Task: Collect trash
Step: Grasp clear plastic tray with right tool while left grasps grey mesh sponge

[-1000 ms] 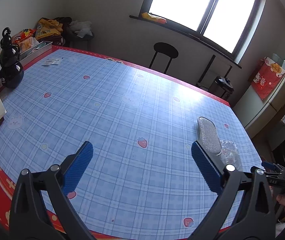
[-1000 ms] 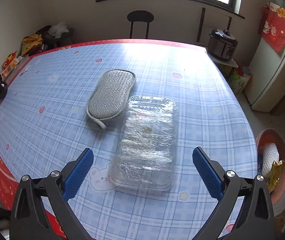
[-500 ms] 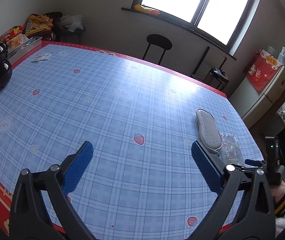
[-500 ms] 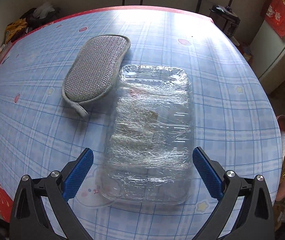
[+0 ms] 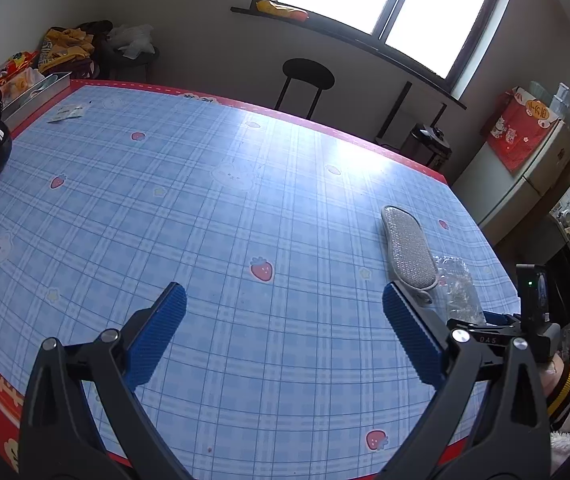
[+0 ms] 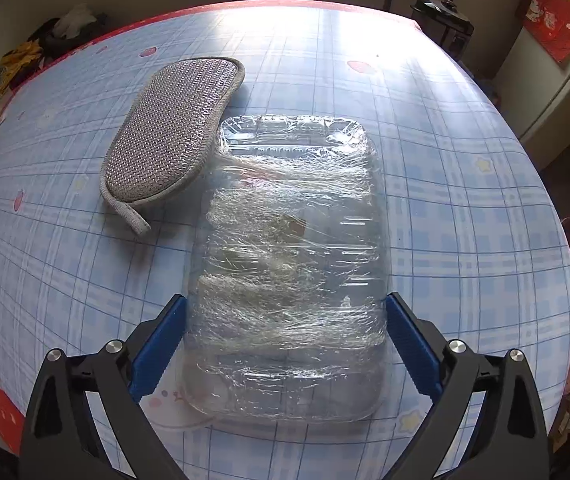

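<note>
One clear plastic tray (image 6: 289, 264), wrapped in crinkled cling film, lies flat on the tabletop (image 6: 465, 208) directly between the spread fingers of the right tongs (image 6: 285, 312), its long sides just inside the two blue pads (image 6: 157, 344), which do not appear to press it yet. These tongs stand wide open and hold nothing. The tray looks very light and thin-walled; it will likely flex or crackle under a hard squeeze, and the film is probably slick, so a gentle pinch across the short width near the closer end, or on the stiffer rolled rim, seems the surest hold. Just beyond and to the left of the right tongs, touching or nearly touching the tray's far left corner, lies one grey mesh scrubbing pad (image 6: 173, 140) with a small loop. The left tongs (image 5: 285, 300) hover over bare cloth, equally wide open and empty; the tray and the pad lie off past their right finger. Count: one tray, one pad.
</note>
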Motion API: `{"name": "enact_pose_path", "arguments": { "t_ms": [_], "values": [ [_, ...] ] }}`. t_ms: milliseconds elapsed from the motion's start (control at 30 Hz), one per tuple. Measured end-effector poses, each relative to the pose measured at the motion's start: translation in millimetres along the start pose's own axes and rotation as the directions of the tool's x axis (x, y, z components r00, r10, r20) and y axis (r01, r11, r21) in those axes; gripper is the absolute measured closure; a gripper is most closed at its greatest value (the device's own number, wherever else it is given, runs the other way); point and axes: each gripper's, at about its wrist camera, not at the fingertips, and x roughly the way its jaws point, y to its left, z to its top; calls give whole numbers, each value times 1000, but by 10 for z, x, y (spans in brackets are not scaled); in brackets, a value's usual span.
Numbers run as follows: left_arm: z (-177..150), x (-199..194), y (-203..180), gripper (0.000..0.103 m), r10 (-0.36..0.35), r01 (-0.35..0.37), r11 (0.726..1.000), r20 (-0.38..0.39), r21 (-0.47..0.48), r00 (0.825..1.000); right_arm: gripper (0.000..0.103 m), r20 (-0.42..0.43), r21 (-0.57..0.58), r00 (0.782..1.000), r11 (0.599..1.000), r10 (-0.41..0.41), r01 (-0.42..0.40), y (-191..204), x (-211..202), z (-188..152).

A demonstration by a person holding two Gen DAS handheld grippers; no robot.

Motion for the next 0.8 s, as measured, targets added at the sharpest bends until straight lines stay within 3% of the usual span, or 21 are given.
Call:
{"name": "enact_pose_path", "arguments": {
  "t_ms": [300, 500, 633, 800],
  "values": [
    [16, 47, -209, 6, -28, 29, 999, -16, 31, 999, 9, 75, -38, 996, 998, 53, -50, 13, -280, -161],
    [36, 226, -451, 6, -88, 91, 994, -62, 54, 994, 9, 142, -11, 988, 998, 57, -57, -197, -583, -256],
    [51, 466, -768, 7, -116, 129, 983, -107, 127, 988, 9, 156, 33, 987, 999, 38, -43, -400, -664, -315],
    [61, 918, -1242, 7, -192, 225, 956, -181, 186, 965, 9, 187, 86, 982, 995, 28, -45, -675, -783, -432]
  ]
}}
